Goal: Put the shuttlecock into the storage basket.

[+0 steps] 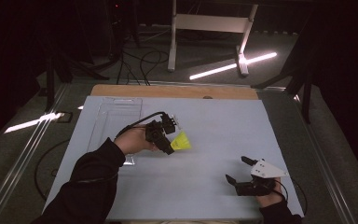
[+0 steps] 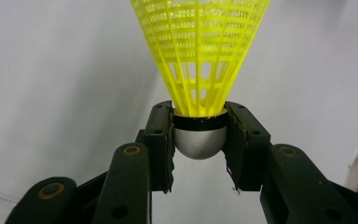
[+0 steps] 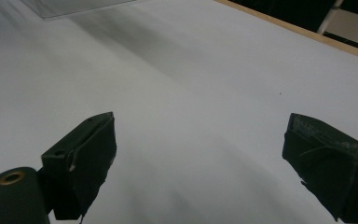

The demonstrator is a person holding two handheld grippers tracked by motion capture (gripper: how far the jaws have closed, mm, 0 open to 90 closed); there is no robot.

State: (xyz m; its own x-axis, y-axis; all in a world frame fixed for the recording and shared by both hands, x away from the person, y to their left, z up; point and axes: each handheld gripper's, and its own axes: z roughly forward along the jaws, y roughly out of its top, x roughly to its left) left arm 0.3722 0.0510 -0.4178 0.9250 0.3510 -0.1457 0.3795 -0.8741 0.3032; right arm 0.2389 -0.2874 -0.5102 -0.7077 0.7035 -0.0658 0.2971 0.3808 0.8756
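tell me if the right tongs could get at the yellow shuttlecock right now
Probably yes. The right tongs stand open, with bare table between them and the shuttlecock. But the left tongs already clamp its cork base, leaving mainly the skirt to grab.

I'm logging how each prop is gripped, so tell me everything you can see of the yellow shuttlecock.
The shuttlecock has a bright yellow skirt of what looks like plastic mesh, flaring away from a rounded whitish-grey nose with a black band above it. The left gripper is shut on it, its two black jaws pressing the nose and band from both sides. In the high view it is held beside the clear tray, skirt pointing toward the person's right.
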